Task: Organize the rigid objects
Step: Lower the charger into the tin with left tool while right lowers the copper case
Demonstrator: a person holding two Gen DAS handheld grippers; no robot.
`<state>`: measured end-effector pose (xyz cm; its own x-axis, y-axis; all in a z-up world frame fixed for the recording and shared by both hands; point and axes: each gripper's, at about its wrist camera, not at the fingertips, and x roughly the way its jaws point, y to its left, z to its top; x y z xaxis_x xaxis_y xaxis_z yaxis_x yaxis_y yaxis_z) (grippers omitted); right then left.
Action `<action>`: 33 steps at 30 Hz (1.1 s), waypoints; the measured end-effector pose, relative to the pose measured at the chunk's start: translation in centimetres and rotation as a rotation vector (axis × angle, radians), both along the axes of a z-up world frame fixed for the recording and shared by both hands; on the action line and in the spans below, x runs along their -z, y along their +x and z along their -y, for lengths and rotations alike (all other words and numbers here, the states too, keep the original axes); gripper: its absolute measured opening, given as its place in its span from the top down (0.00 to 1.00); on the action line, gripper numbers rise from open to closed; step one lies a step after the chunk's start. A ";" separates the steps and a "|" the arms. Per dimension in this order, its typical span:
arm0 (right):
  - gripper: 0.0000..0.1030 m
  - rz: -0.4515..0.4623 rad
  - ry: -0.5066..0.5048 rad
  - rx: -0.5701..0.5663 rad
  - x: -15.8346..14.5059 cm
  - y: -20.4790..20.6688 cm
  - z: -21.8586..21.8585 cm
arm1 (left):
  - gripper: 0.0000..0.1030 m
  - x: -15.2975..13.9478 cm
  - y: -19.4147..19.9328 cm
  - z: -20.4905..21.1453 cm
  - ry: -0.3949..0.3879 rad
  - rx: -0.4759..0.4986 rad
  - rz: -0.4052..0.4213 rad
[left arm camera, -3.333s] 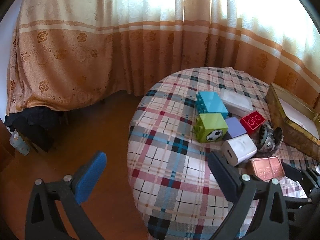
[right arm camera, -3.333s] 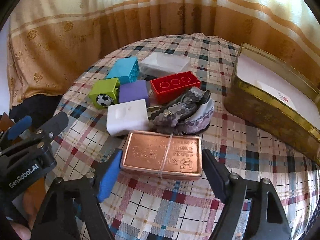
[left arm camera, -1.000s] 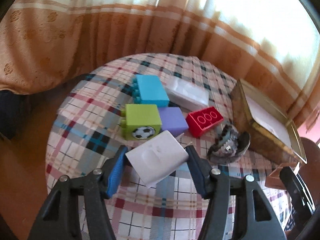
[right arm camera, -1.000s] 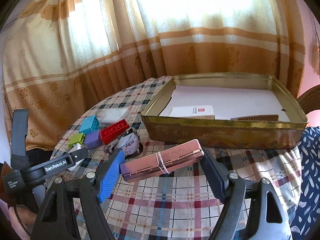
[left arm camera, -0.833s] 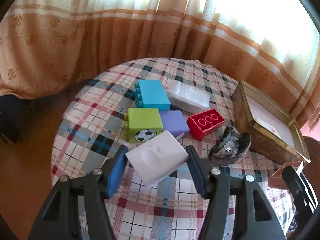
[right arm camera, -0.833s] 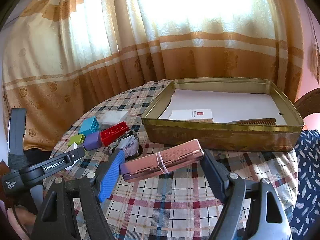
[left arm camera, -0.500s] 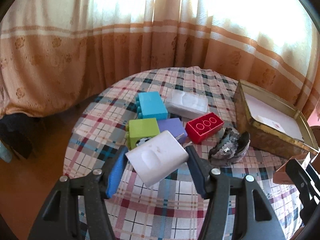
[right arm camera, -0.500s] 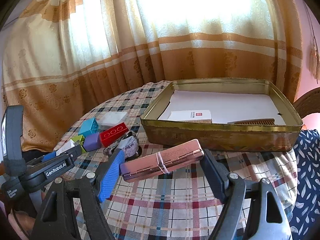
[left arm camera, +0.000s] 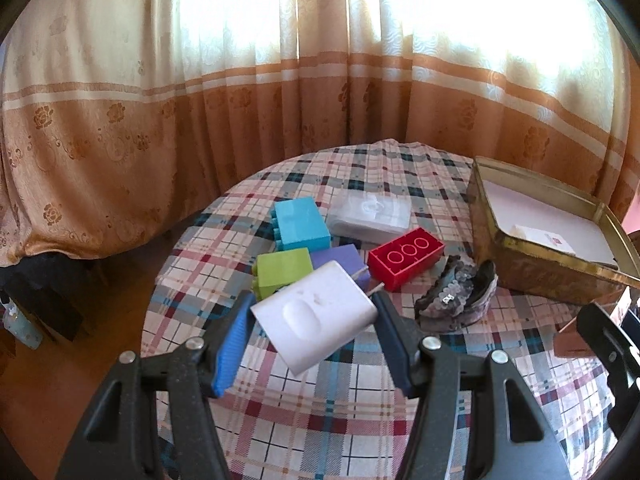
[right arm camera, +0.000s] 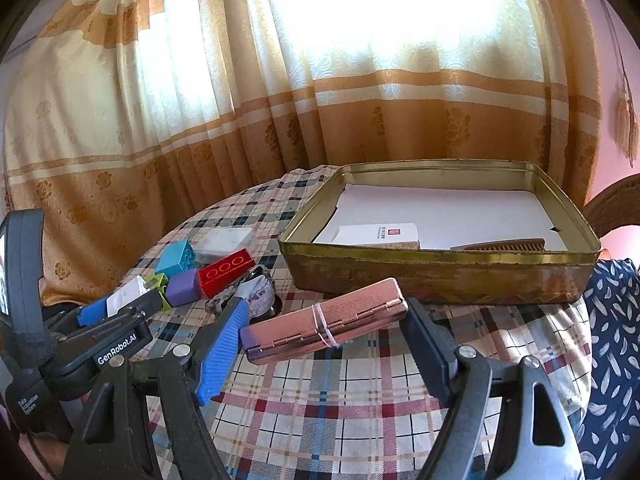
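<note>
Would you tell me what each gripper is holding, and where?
Left gripper clamps the white block by its sides; right gripper clamps the pink case by its ends.

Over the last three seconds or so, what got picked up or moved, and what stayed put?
The left gripper, open and empty before, has closed on the white box and lifted it off the table. The right gripper has closed on the pink case, raised it and swung toward the gold tin. The blocks, clear box and sequined pouch stayed put.
</note>
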<state>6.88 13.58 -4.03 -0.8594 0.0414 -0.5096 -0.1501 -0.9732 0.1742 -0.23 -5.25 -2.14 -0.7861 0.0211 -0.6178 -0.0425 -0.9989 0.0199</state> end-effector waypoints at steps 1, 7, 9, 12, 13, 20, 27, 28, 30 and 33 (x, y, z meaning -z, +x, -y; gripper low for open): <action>0.23 -0.003 0.001 0.004 0.0 0.1 0.0 | 0.42 0.0 0.1 -0.1 -0.004 -0.001 -0.003; 0.23 -0.025 0.018 0.017 -0.7 0.6 -0.4 | 0.42 0.2 0.4 -0.8 0.018 0.026 0.020; 0.23 -0.033 0.004 0.031 -1.1 1.0 -1.0 | 0.42 0.1 0.6 -1.3 0.020 0.042 0.018; 0.23 -0.050 -0.004 0.058 -1.8 1.3 -2.0 | 0.42 -0.5 0.8 -2.0 0.030 0.069 0.010; 0.23 -0.055 -0.007 0.068 -2.0 1.4 -2.4 | 0.42 -0.7 0.9 -2.2 0.035 0.077 0.007; 0.23 -0.073 -0.027 0.142 -2.7 2.1 -5.1 | 0.42 -2.7 1.4 -3.7 0.063 0.146 -0.030; 0.23 -0.106 -0.010 0.223 -4.0 2.9 -8.0 | 0.42 -4.1 1.4 -6.2 0.095 0.231 -0.043; 0.23 -0.111 -0.006 0.231 -4.2 2.9 -8.4 | 0.42 -4.3 1.4 -6.5 0.096 0.238 -0.046; 0.23 -0.124 0.008 0.251 -4.7 3.0 -9.1 | 0.42 -4.7 1.2 -7.2 0.101 0.256 -0.053; 0.23 -0.143 0.033 0.295 -5.4 2.8 -10.6 | 0.42 -5.3 0.7 -8.4 0.108 0.276 -0.062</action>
<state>9.73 24.15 1.41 -0.8707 0.3138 -0.3788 -0.4028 -0.8968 0.1829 0.44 3.18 3.15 -0.7778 0.3021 -0.5512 -0.3146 -0.9463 -0.0747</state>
